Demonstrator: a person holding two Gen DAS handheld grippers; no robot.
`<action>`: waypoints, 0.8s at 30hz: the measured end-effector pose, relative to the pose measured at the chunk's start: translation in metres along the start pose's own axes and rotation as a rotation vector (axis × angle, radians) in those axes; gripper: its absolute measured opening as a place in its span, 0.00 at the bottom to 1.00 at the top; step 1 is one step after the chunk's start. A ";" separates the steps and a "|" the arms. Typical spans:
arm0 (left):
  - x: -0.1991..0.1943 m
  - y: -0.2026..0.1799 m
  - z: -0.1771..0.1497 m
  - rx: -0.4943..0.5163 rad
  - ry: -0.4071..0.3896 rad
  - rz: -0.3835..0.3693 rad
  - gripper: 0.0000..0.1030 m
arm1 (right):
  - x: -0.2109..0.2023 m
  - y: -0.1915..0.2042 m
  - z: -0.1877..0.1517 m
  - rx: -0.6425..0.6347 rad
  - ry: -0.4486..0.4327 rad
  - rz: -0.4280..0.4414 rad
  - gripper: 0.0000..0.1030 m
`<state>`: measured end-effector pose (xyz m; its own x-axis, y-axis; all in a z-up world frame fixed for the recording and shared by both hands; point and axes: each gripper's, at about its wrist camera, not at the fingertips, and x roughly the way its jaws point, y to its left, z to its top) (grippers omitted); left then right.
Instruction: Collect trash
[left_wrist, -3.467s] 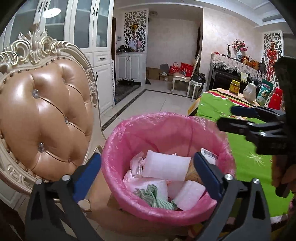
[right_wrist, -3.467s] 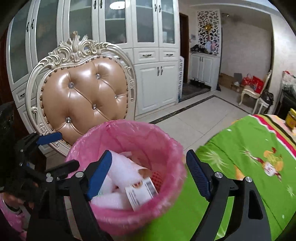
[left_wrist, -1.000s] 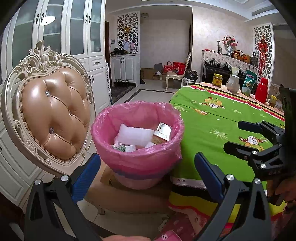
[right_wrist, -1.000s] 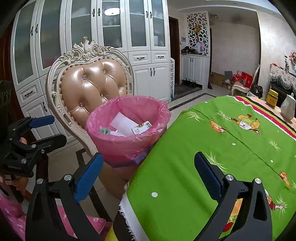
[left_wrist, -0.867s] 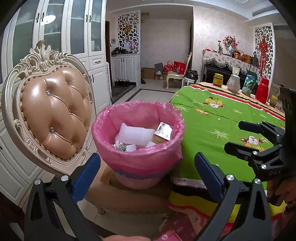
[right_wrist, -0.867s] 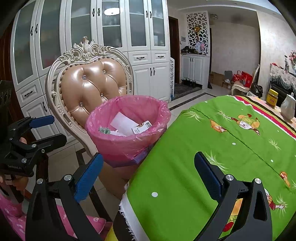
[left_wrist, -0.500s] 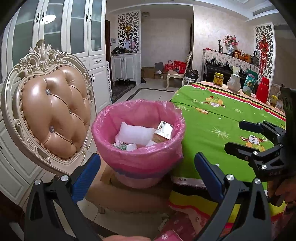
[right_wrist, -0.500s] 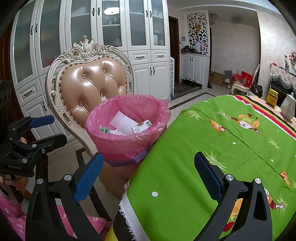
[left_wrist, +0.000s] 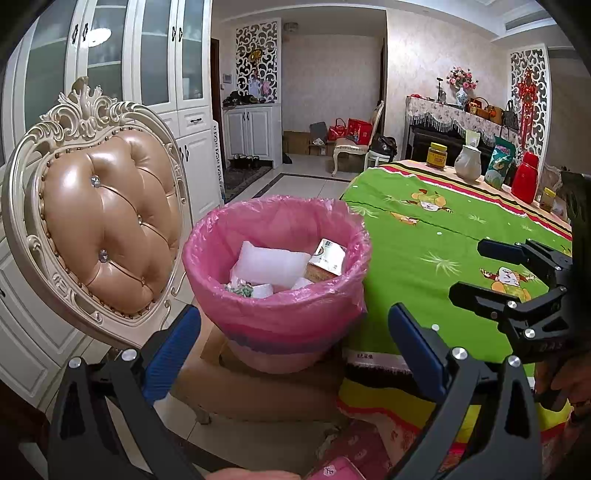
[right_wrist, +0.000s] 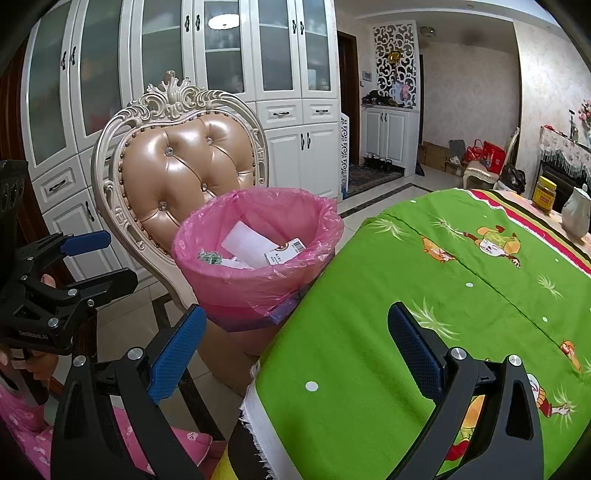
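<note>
Pink-lined trash bin (left_wrist: 280, 302) holds white foam, crumpled paper and a labelled carton.

Bin (left_wrist: 277, 317) on chair (left_wrist: 99, 229), beside table (right_wrist: 424, 295).

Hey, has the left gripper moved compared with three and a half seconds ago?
Yes. The left gripper has pulled back from the pink-lined bin: the bin sat between its fingers then, and now lies beyond them beside the chair.
</note>
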<state>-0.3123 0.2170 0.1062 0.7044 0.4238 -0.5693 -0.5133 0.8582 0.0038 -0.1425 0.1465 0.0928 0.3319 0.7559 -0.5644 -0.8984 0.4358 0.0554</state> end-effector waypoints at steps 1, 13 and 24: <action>0.000 0.000 0.000 0.000 -0.001 0.000 0.95 | 0.000 0.000 0.000 0.001 0.000 0.000 0.91; 0.001 0.000 -0.001 -0.002 0.002 0.000 0.95 | 0.000 0.000 0.000 0.002 0.001 0.000 0.91; 0.002 0.000 -0.003 -0.003 0.005 0.002 0.95 | 0.000 0.000 0.000 0.002 0.000 0.000 0.91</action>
<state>-0.3126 0.2164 0.1024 0.7009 0.4239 -0.5736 -0.5159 0.8567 0.0027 -0.1430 0.1465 0.0933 0.3321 0.7560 -0.5640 -0.8978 0.4368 0.0568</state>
